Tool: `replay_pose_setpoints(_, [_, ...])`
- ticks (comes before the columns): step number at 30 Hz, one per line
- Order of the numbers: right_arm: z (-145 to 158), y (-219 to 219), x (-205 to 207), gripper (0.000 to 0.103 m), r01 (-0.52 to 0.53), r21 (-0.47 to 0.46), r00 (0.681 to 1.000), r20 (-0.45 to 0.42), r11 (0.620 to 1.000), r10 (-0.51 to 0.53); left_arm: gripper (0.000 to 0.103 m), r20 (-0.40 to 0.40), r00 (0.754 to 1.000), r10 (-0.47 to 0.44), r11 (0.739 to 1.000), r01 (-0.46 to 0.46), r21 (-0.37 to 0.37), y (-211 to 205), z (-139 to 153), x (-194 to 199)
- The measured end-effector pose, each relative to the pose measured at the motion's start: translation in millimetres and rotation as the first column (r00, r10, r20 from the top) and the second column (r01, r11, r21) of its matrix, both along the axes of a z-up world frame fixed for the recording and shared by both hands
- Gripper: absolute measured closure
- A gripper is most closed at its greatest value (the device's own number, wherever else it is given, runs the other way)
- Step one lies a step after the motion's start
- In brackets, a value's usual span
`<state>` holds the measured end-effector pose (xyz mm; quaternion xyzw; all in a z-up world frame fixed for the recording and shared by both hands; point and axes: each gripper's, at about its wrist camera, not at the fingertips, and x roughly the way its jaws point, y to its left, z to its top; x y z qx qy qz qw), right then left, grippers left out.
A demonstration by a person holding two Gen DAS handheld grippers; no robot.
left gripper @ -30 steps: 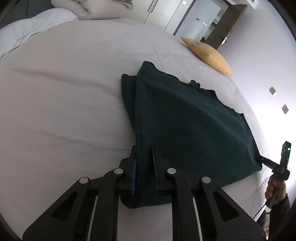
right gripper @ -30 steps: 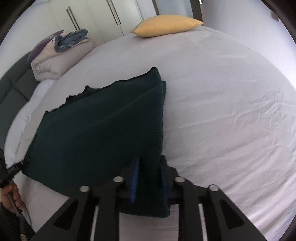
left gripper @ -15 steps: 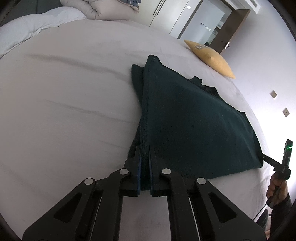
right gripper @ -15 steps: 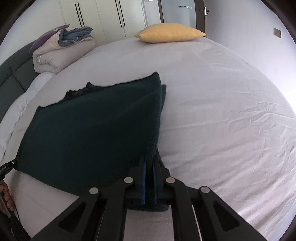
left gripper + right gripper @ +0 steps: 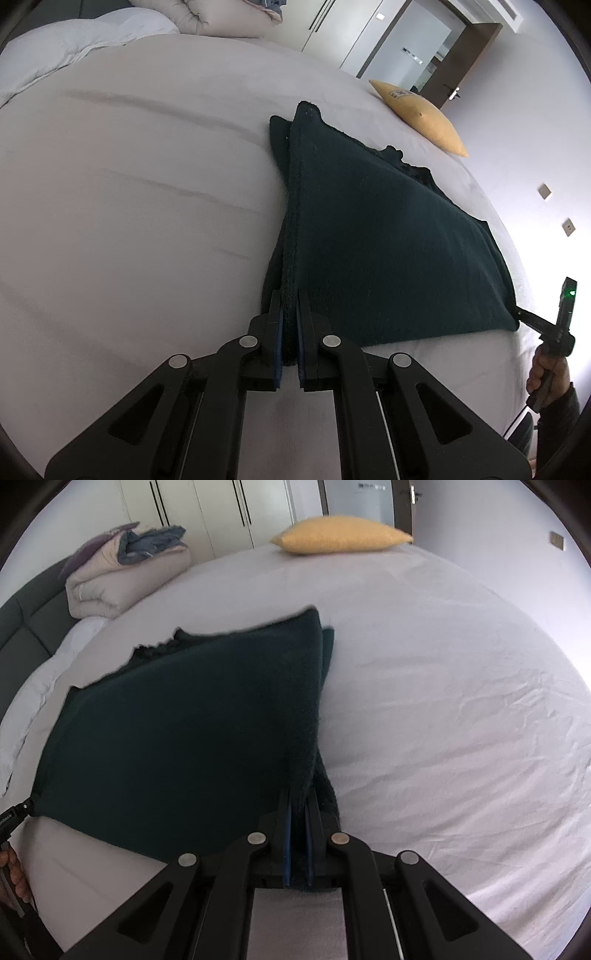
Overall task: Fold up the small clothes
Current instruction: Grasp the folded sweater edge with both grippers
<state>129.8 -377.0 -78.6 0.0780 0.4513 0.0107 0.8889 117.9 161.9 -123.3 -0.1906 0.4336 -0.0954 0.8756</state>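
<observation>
Left gripper and right gripper each clench the dark green garment's near corners above the bed.

- Dark green garment: thick knitted cloth, matt, with a slightly fuzzy, nubbly surface and a ragged far edge.
- Left tongs and right tongs: matt black plastic arms with small shiny silver metal rivets; blue lining on the inner faces of the fingers.
- Bed sheet: pale, smooth woven cloth, matt, finely creased.
- Yellow pillow: soft matt fabric.
- Folded duvet: puffy quilted cloth.
- Wardrobe doors: smooth, pale, faintly glossy panels.
</observation>
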Motion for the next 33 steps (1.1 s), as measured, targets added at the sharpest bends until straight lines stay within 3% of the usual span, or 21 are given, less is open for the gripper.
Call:
replay_pose_setpoints(16, [4, -6, -15, 0.096, 0.027, 0.089, 1.0, -0.003, 0.996, -0.027, 0.099, 0.002, 1.0, -0.004, 1.0, 0.004, 0.006, -3, -2, -3])
replay_pose_setpoints(24, [-9, -31, -12, 0.097, 0.079, 0.246, 0.997, -0.027, 0.966, -0.075, 0.099, 0.0, 1.0, -0.004, 1.0, 0.004, -0.007, -2, -1, -4])
replay_pose_setpoints(27, [-7, -29, -17, 0.097, 0.077, 0.24, 0.997, -0.025, 0.968, -0.074, 0.098, -0.005, 1.0, -0.001, 1.0, 0.001, -0.021, 0, -4, -4])
replay_pose_setpoints(33, [-19, -40, -18, 0.099, 0.083, 0.328, 0.997, -0.018, 0.941, -0.081, 0.096, -0.007, 1.0, 0.002, 0.998, -0.002, -0.068, 5, -5, -6])
